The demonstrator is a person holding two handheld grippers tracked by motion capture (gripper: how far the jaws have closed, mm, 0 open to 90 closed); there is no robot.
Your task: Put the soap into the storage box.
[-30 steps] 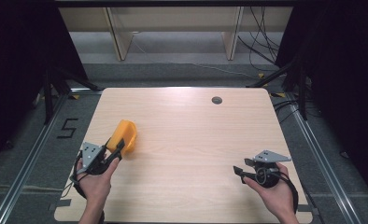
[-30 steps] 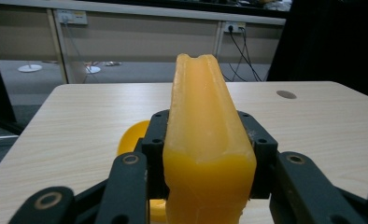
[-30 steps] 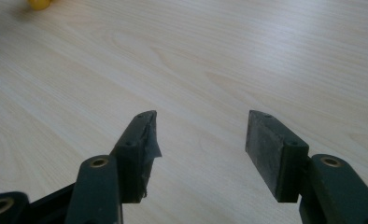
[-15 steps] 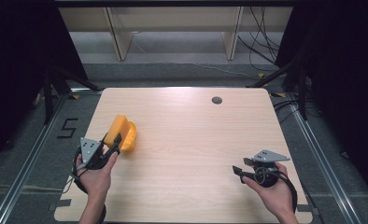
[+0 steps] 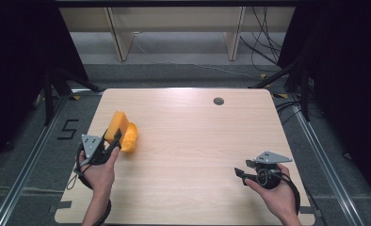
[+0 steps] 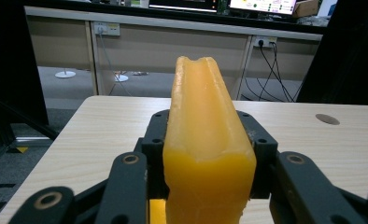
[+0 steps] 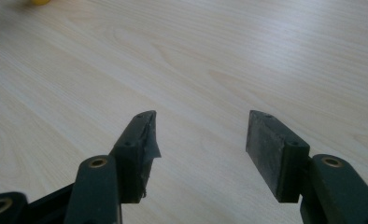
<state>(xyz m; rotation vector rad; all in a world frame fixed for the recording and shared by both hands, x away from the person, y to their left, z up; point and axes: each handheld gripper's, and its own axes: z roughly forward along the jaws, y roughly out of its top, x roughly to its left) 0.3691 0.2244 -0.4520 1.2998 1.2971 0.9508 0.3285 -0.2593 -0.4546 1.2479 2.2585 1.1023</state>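
A pale wooden table (image 5: 188,155) seen from above, with a person's forearms entering from the bottom edge. At about 9 o'clock on the table, the left gripper (image 5: 113,141) pinches an orange sponge-like block (image 5: 116,126), raised on edge and tilted. A second orange piece (image 5: 130,137) touches the block at its 4 o'clock side, low against the tabletop. In the left gripper view, the block (image 6: 205,154) stands upright between the two black jaws, which press its sides; its top edge has a shallow notch. At about 4 o'clock on the table, well apart from the block, the right gripper (image 5: 242,174) points toward 9 o'clock. In the right gripper view its jaws (image 7: 201,154) are spread wide above bare wood. A small dark round hole (image 5: 218,100) sits at 12 o'clock near the far edge.
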